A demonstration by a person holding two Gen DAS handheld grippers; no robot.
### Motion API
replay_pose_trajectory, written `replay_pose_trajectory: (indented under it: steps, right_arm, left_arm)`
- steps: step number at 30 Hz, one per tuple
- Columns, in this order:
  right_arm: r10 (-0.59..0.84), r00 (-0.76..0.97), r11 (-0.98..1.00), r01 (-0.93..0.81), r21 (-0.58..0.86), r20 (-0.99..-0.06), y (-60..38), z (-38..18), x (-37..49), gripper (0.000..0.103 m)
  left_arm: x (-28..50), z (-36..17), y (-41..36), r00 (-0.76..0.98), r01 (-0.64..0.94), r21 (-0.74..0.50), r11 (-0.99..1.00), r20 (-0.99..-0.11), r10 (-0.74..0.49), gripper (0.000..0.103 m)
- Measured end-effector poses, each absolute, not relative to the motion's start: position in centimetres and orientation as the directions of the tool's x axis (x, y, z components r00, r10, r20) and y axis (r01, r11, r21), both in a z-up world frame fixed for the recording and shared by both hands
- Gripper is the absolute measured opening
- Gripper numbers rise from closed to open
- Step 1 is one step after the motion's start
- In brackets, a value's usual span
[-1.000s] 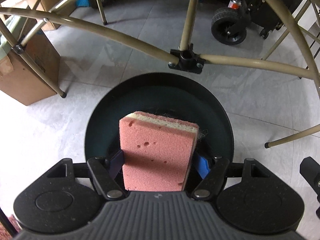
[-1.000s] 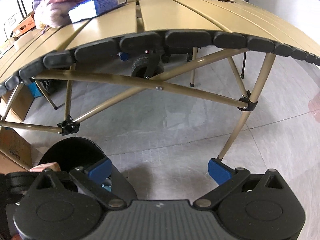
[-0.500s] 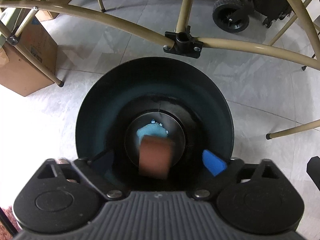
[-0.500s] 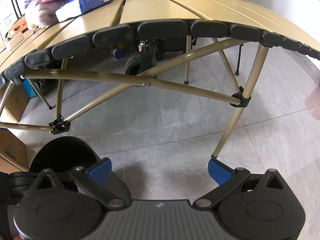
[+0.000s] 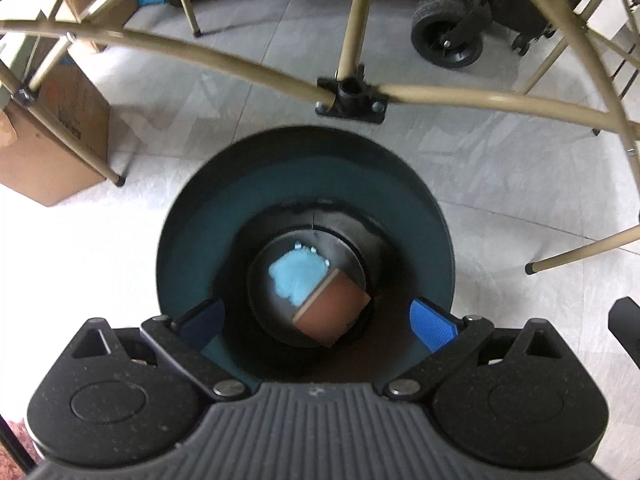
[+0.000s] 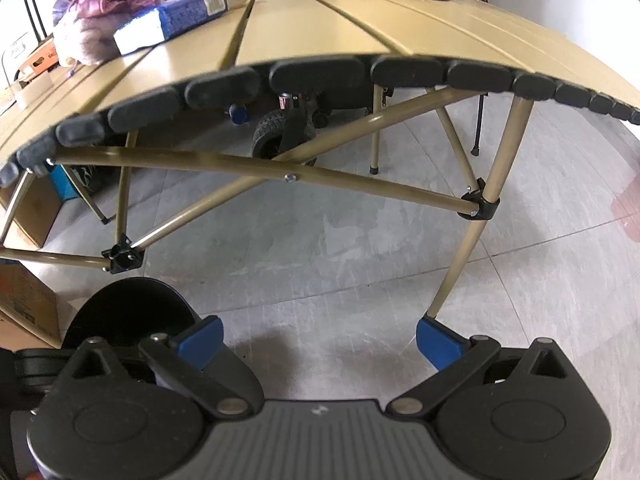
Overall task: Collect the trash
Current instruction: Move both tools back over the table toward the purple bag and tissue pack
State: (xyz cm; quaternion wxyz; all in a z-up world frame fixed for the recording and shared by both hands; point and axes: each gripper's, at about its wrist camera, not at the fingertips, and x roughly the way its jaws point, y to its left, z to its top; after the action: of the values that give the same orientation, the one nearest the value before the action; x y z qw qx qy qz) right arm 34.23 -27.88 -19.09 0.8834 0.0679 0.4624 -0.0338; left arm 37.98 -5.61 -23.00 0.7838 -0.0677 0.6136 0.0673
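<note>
Pink sponge lies at bottom of black trash bin, centre of left wrist view, tilted & partly over a pale blue scrap. Left gripper hangs above bin mouth, jaws spread wide, nothing between blue pads. Right gripper, lower centre of its frame, also spread & empty, over grey floor tiles. Tan folding table fills upper frame; cardboard box at left edge.
</note>
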Motion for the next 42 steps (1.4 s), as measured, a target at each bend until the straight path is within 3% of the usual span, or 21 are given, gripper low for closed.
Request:
replay_pose_trajectory:
  steps: [24,31,42]
  right_arm:
    - [0.128,0.695,0.99,-0.051,0.13,-0.707,-25.6,-12.8,30.7,0.103]
    - [0.219,0.774,0.973,-0.129,0.191,-0.594,-25.8,-9.4,28.8,0.103]
    - [0.231,0.887,0.967,-0.163,0.198,-0.4,-26.3,-5.8,29.8,0.103]
  left_arm:
    - [31.5,-14.0,-2.2,0.515,-0.133,-0.078,0.988,-0.857,0.002,0.101]
    - [28.6,-9.9,-1.9,0.663,-0.131,-0.104,0.986,-0.749,0.009,0.102]
    - [28.9,-4.3,-1.7,0.814,-0.136,-0.076,0.988,-0.577,0.067,0.103]
